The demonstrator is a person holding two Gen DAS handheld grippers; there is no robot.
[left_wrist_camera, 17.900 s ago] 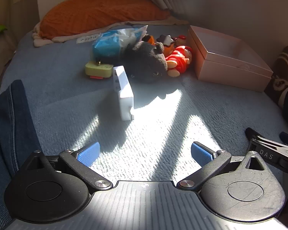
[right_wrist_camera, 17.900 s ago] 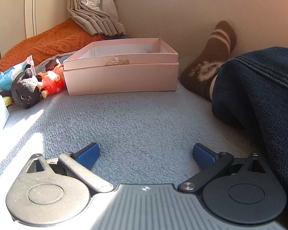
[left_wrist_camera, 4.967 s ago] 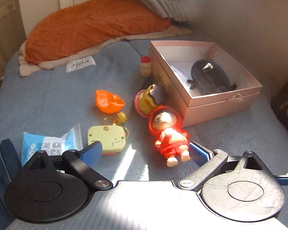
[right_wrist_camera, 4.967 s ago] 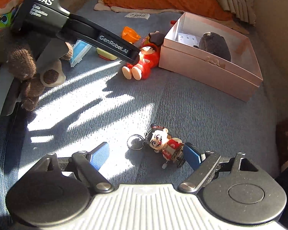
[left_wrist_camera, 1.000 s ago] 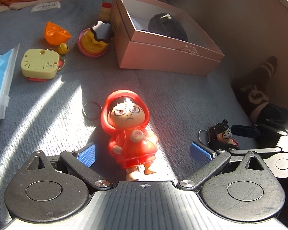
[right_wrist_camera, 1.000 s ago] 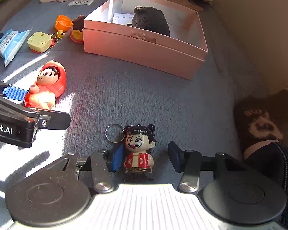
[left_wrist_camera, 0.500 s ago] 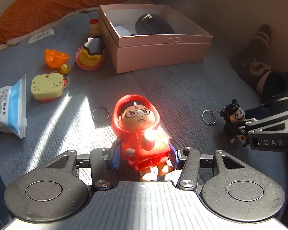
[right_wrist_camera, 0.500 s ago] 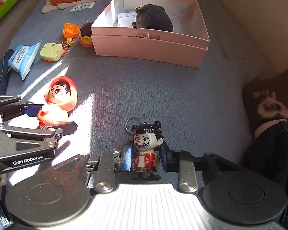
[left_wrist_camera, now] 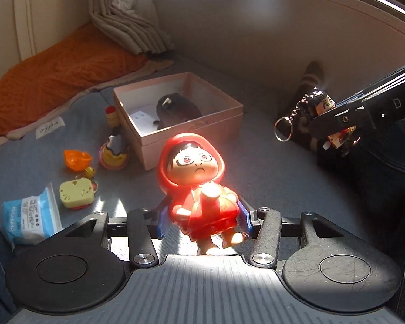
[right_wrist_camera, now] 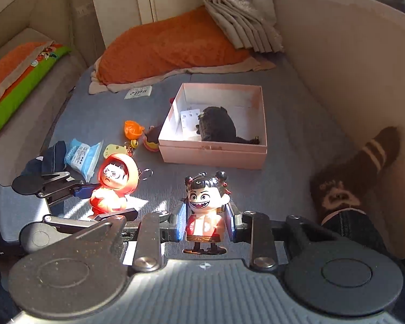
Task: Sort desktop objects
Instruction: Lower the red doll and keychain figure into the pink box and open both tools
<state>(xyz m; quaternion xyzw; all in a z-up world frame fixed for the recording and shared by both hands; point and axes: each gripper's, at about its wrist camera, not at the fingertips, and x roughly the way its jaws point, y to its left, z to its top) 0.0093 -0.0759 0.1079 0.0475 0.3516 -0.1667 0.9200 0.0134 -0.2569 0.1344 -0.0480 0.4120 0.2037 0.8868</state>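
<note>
Plainly, "DAS" marks the right gripper (left_wrist_camera: 337, 124) — clamping figurine (left_wrist_camera: 324, 105).

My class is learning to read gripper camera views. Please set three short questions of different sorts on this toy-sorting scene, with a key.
1. True or false: the left gripper is shut on the red-hooded doll.
2. What lies in the pink box?
A) dark plush toy
B) orange cup
C) tissue pack
3. Fill in: the right gripper holds a grinning figure with a ___ ring.

Key: 1 true; 2 A; 3 key.
</note>
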